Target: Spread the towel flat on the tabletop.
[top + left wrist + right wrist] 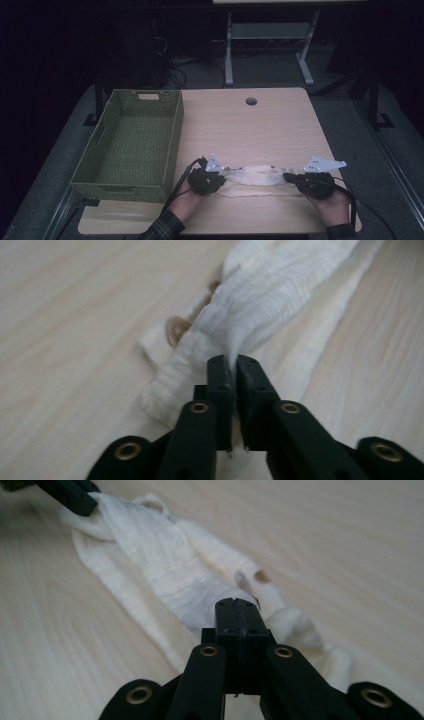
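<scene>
A white crinkled cloth [255, 180] lies stretched left to right near the front of the wooden table [250, 130]. My left gripper [222, 177] is at its left end and my right gripper [287, 176] at its right end. In the left gripper view the jaws [234, 362] stand a narrow slit apart, with a fold of the cloth [270, 295] drawn up into them. In the right gripper view the jaws [237, 602] are shut on a bunched edge of the cloth [165, 565]. The left gripper's black jaw [70, 495] shows at the cloth's far end.
A green woven basket [172, 140] with nothing in it stands along the table's left side, close to my left hand. A round cable hole [251, 101] sits near the far edge. A white desk frame [270, 35] stands on the floor beyond.
</scene>
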`<state>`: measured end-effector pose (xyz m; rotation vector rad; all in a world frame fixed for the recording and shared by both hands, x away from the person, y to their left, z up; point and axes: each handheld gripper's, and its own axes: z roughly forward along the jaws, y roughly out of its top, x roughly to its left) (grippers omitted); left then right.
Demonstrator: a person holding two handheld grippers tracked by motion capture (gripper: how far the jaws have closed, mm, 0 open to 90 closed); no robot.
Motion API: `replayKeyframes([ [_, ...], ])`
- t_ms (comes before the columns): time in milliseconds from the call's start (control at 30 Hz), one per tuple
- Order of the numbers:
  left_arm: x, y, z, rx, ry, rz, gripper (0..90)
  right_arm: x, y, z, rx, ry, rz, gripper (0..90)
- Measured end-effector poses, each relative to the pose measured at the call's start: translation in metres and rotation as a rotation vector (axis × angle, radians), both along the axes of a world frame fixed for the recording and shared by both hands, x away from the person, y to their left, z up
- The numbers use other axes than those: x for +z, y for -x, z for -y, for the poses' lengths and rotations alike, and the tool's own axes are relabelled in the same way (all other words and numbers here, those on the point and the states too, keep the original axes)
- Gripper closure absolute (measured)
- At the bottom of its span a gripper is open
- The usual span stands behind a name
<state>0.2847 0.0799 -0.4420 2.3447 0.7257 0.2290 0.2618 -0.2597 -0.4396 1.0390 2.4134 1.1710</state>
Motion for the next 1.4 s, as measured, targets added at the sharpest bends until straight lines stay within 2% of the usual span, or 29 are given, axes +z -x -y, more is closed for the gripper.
replayKeyframes([
  [33,0.000,0.000,0.000,0.002,0.004,-0.004,75.0,-0.003,0.002,-0.001,0.003,0.005,-0.013,88.5],
  [67,0.001,-0.001,-0.001,0.016,0.016,0.001,71.5,-0.004,0.003,0.000,0.007,0.012,-0.007,85.2],
  [133,0.006,-0.003,-0.004,0.032,0.046,0.019,65.2,-0.003,0.004,0.005,-0.019,-0.021,0.010,74.1],
  [233,0.013,-0.007,-0.009,0.061,0.075,0.043,61.0,0.006,0.001,0.019,-0.081,-0.062,0.048,72.2],
  [300,0.013,-0.010,-0.013,0.082,0.086,0.047,59.5,0.009,-0.005,0.029,-0.110,-0.077,0.056,71.4],
  [433,0.010,-0.012,-0.014,0.093,0.070,0.042,57.8,0.006,-0.015,0.041,-0.127,-0.097,0.032,68.7],
  [567,0.008,-0.013,-0.014,0.098,0.068,0.049,56.6,-0.003,-0.013,0.041,-0.090,-0.106,-0.011,65.9],
  [667,0.007,-0.013,-0.014,0.098,0.062,0.051,56.3,-0.004,-0.013,0.036,-0.061,-0.117,-0.019,64.7],
  [800,0.006,-0.013,-0.012,0.097,0.061,0.048,55.8,-0.001,-0.021,0.020,-0.015,-0.111,-0.010,64.7],
  [967,0.005,-0.013,-0.013,0.098,0.059,0.050,55.4,-0.003,-0.027,0.008,0.039,-0.129,-0.030,64.2],
  [1067,0.005,-0.014,-0.014,0.101,0.058,0.051,55.2,-0.008,-0.030,-0.001,0.075,-0.125,-0.064,61.3],
  [1133,0.005,-0.014,-0.013,0.100,0.057,0.049,55.0,-0.013,-0.035,-0.006,0.077,-0.095,-0.083,64.5],
  [1200,0.005,-0.014,-0.013,0.102,0.057,0.053,55.0,-0.016,-0.037,-0.009,0.073,-0.061,-0.077,84.0],
  [1233,0.005,-0.014,-0.013,0.102,0.056,0.057,54.9,-0.016,-0.038,-0.008,0.062,-0.040,-0.061,87.3],
  [1400,0.005,-0.015,-0.015,0.109,0.060,0.061,53.9,-0.005,-0.032,0.013,-0.020,-0.063,-0.003,88.6],
])
